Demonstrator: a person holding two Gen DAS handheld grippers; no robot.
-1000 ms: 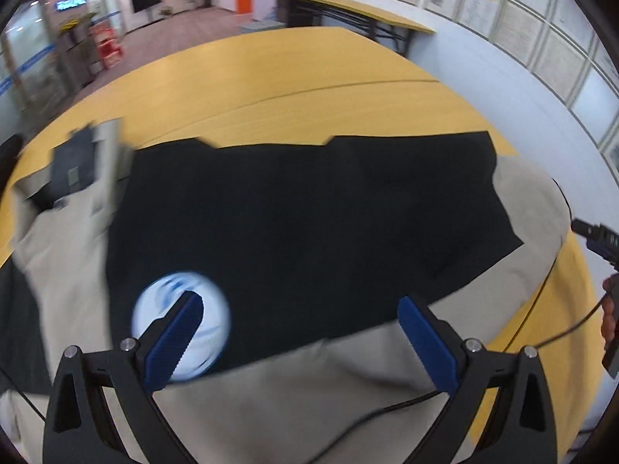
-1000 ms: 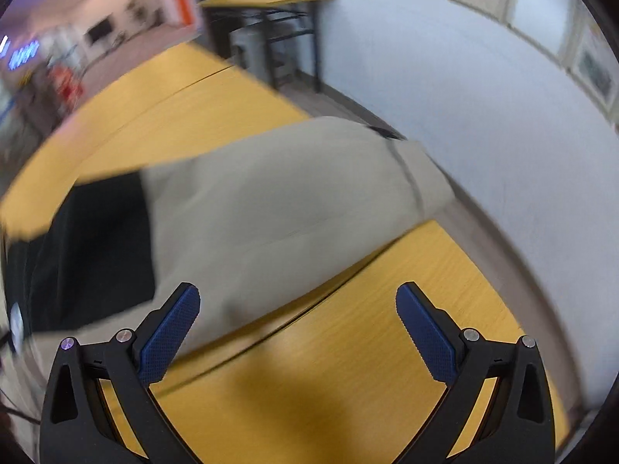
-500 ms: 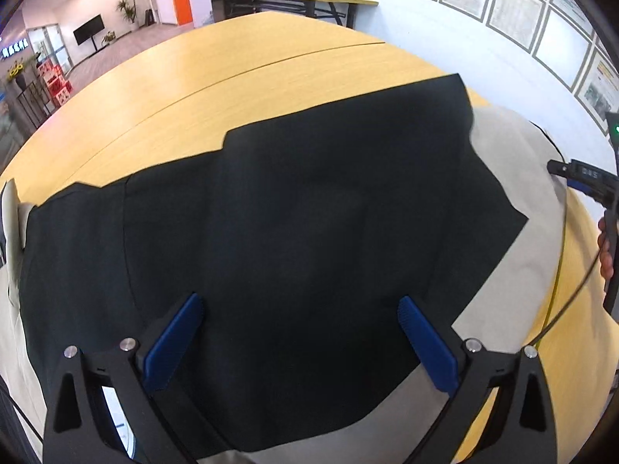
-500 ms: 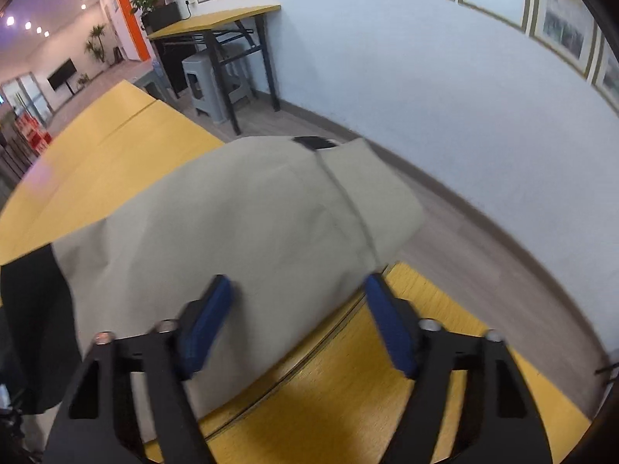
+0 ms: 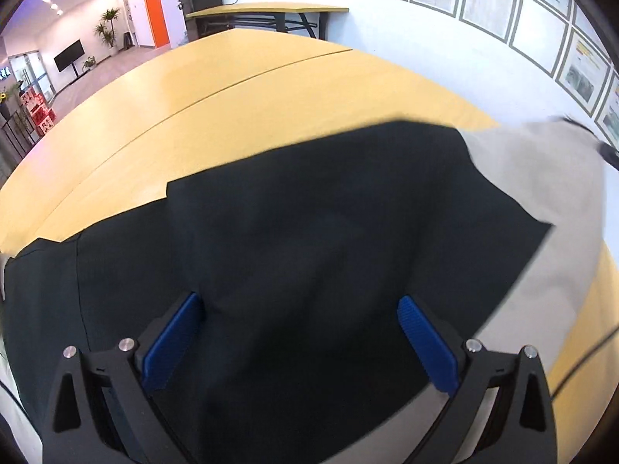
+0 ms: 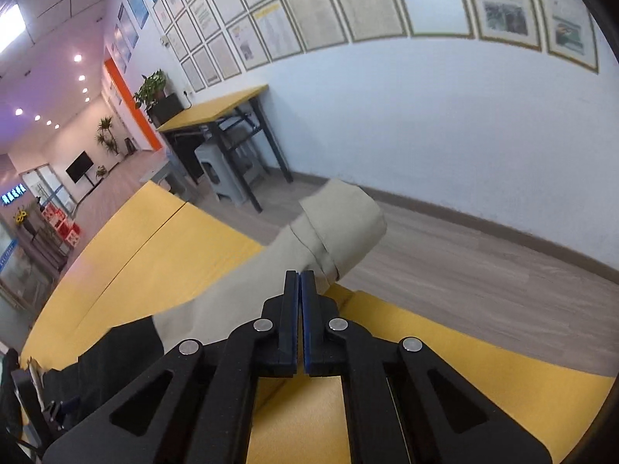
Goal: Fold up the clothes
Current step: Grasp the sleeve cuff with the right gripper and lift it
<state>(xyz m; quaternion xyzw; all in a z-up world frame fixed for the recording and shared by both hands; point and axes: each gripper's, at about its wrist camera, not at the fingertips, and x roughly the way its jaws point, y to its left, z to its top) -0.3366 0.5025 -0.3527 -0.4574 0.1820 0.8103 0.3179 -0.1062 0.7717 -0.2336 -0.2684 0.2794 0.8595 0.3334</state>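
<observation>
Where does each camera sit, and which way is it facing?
Left wrist: sits behind the left gripper, looking steeply down at the black and beige garment on the yellow table; its two blue fingers stand apart.
Right wrist: sits behind the right gripper, looking across the table edge toward the wall of framed papers; its fingers are closed at the beige sleeve.
Shared: garment, table, framed wall.

Bare tabletop beyond garment
</observation>
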